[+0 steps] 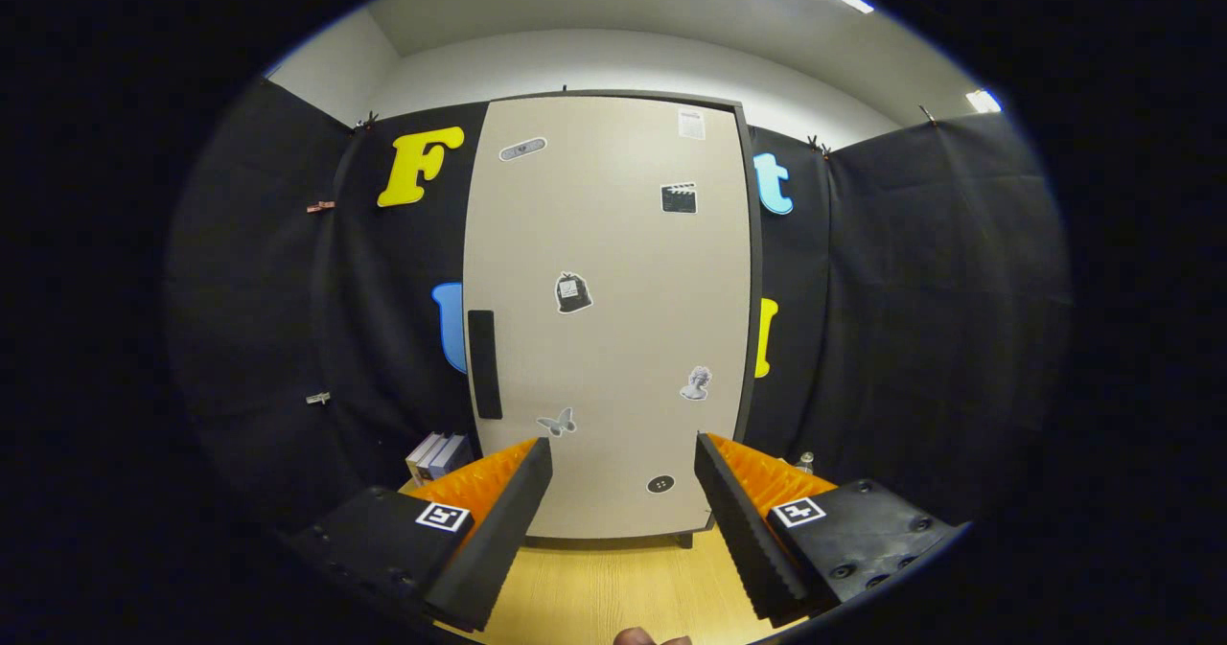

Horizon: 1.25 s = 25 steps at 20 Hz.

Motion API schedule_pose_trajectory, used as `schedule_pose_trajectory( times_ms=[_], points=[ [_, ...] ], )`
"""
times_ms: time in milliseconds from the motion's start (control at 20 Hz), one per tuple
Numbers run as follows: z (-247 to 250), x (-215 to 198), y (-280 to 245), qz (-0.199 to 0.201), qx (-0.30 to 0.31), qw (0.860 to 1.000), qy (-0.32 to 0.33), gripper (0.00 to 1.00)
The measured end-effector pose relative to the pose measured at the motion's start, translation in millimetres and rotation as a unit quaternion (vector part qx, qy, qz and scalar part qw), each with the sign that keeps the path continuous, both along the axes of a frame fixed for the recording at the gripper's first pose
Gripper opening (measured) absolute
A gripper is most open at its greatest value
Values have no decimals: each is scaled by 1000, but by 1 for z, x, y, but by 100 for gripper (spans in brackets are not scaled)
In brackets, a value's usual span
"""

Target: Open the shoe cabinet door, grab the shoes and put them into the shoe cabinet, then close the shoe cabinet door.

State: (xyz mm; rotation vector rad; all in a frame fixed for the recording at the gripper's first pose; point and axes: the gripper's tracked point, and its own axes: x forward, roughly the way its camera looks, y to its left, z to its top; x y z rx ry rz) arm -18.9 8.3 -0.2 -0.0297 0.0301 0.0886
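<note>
A tall beige shoe cabinet (pixel 613 271) stands straight ahead on the wooden floor, its door shut and dotted with several small stickers. A dark vertical handle (pixel 484 364) sits on the door's left edge, beyond my left finger. My gripper (pixel 623 492) is open, its fingers spread wide with nothing between them, pointing at the lower part of the door from a short distance. No shoes are in sight.
Black cloth walls close in on both sides of the cabinet. A few books (pixel 437 454) lean on the floor left of the cabinet, behind my left finger. A small bottle (pixel 805 460) stands to its right. Light wooden floor (pixel 613 587) lies between me and the cabinet.
</note>
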Motion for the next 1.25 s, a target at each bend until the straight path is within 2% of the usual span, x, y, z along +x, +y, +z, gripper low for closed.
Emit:
schedule_pose_trajectory(
  times_ms=[700,1000,1250],
  points=[
    [6,10,-6,-9,5,1000,-6,98],
    [5,25,-6,1,15,1000,-12,98],
    [0,38,-16,-7,-28,999,-28,98]
  ],
)
